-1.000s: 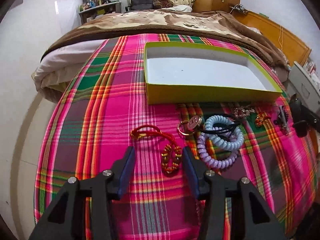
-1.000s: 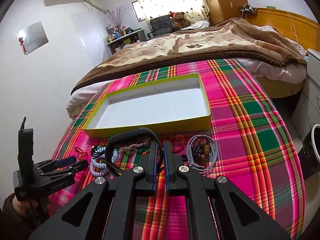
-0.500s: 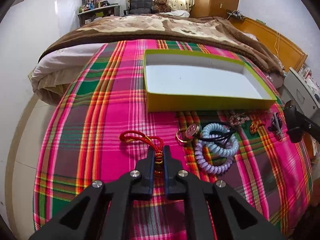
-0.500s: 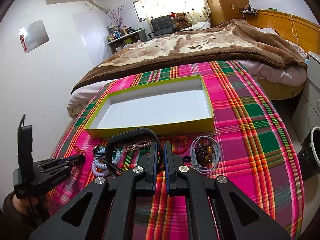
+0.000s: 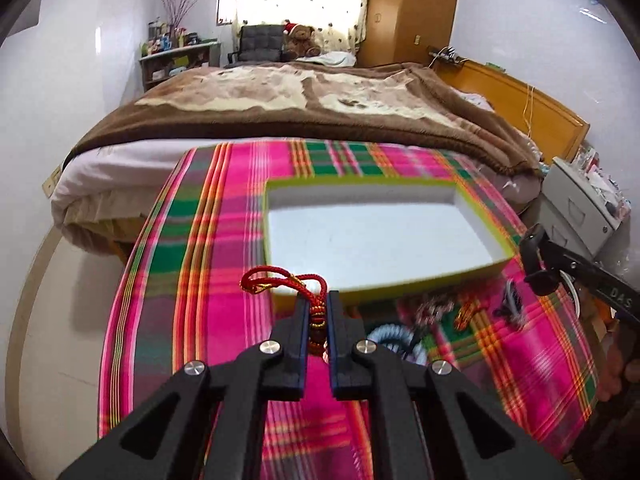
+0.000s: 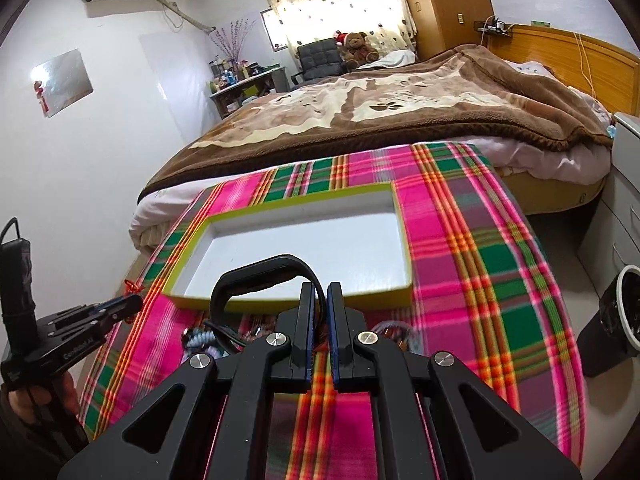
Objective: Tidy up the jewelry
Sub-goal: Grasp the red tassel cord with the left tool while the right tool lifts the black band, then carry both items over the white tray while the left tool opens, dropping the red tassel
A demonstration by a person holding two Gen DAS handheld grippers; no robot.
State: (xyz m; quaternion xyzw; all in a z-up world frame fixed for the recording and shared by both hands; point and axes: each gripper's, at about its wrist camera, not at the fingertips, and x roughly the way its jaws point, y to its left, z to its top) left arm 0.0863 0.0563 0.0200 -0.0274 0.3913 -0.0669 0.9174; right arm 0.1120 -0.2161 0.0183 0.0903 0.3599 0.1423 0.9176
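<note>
My left gripper (image 5: 318, 300) is shut on a red cord bracelet with gold beads (image 5: 280, 280), held up over the plaid cloth just in front of the yellow-green box's (image 5: 420, 284) near wall. The red loop sticks out to the left of the tips. My right gripper (image 6: 323, 292) is shut on a black band (image 6: 260, 268), whose loop arches up to the left before the box (image 6: 288, 205). The box's white inside is bare. Each view catches the other gripper: the left gripper (image 6: 128, 305) at the left edge, the right gripper (image 5: 536, 264) at the right edge.
More jewelry lies on the plaid cloth (image 5: 192, 280) in front of the box: pale coiled hair ties (image 5: 390, 336), a red-gold piece (image 5: 468, 312), a beaded bracelet (image 6: 394, 330). A bed with a brown blanket (image 6: 400, 112) lies behind. A dark bin (image 6: 624, 312) stands at the right.
The left gripper's jaws closed on the red cord bracelet and lifted it off the cloth toward the box. The right gripper, still holding the black band, rose slightly.
</note>
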